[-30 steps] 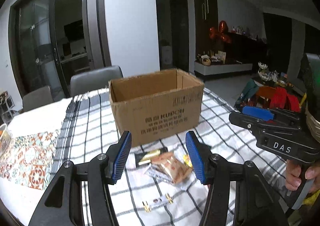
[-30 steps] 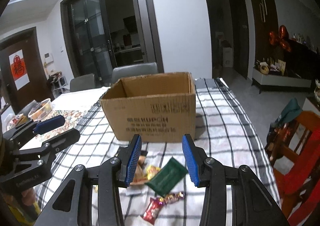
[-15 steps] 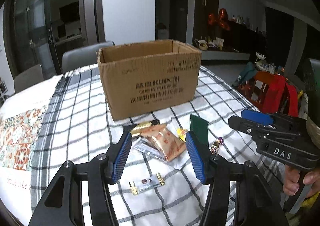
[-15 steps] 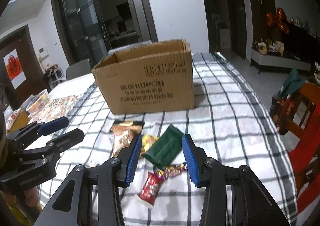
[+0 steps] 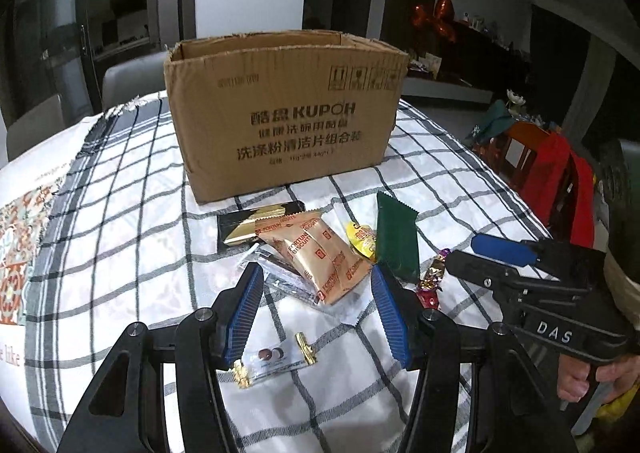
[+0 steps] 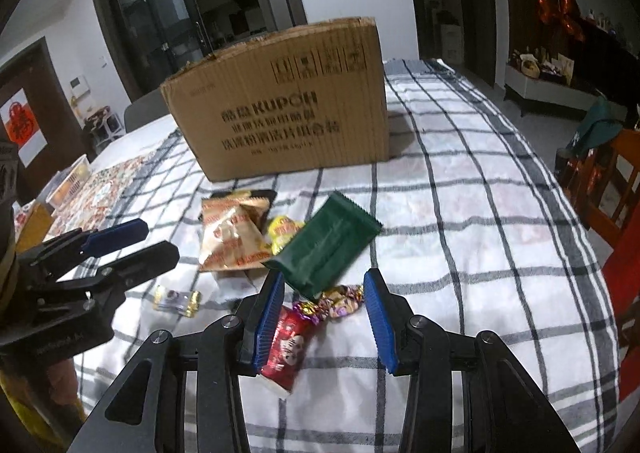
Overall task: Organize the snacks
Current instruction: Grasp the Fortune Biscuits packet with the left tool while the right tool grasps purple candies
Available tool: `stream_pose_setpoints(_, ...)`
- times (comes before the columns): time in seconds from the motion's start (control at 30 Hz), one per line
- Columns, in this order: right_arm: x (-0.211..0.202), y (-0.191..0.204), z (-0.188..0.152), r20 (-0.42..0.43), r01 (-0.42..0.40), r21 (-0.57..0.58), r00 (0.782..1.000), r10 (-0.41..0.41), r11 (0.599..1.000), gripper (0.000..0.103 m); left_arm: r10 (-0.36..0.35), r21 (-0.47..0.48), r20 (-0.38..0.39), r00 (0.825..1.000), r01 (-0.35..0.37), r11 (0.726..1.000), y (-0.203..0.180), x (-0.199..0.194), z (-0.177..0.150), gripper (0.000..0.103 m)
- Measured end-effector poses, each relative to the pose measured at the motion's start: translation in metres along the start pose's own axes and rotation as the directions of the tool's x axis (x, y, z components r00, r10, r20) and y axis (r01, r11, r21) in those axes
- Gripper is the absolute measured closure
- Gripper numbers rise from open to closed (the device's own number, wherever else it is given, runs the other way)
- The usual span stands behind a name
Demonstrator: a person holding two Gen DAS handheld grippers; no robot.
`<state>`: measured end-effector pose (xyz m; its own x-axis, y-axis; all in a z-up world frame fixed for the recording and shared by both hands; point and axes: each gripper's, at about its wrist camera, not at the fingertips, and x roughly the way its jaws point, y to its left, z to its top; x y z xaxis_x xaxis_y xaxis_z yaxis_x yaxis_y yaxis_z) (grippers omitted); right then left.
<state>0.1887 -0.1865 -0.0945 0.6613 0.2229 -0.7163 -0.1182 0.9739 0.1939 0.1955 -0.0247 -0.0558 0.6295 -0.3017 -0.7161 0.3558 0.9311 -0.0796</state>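
Matt cardboard box (image 5: 284,121), glossy wrappers (image 5: 316,253)

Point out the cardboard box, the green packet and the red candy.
Cardboard box (image 5: 288,129), left wrist view, printed front wall.
Green packet (image 6: 326,243), right wrist view, middle of wrapper.
Red candy (image 6: 286,345), right wrist view, wrapper's printed face.

Both claws lower, nearer the snacks (image 5: 316,253).

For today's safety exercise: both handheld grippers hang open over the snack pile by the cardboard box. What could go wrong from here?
1. The orange fortune-biscuit packets overlap a clear wrapper; the left gripper may pinch both.
2. The dark green foil packet overlies the foil-wrapped candies; the right gripper may drag them along.
3. The grippers work side by side and could collide.
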Motion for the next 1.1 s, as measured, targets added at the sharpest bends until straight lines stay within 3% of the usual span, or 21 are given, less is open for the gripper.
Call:
stream_pose_setpoints(0.13,0.012,-0.004,-0.003,-0.029,0.004,0.004,1.0,-0.004,1.0,0.066,0.005,-0.005,-0.022,1.0,-0.005,1.0,0.002,0.014,0.001,0.048)
stream_pose_setpoints(0.53,0.029,-0.009,-0.007,-0.068,-0.006,0.022,0.998,0.007,1.0,0.067,-0.018,-0.059,-0.06,0.998,0.015,0.998,0.006,0.047,0.008,0.048)
stream_pose_setpoints(0.8,0.034,-0.012,-0.007,-0.076,-0.021,0.039,0.997,0.024,0.999,0.078,-0.025,-0.075,-0.09,0.996,0.019,0.997,0.004,0.064,0.01,0.049)
stream_pose_setpoints(1.1,0.033,-0.013,-0.007,-0.072,-0.025,0.051,0.997,0.029,0.998,0.079,-0.023,-0.069,-0.087,0.996,0.017,0.997,0.001,0.066,0.009,0.067)
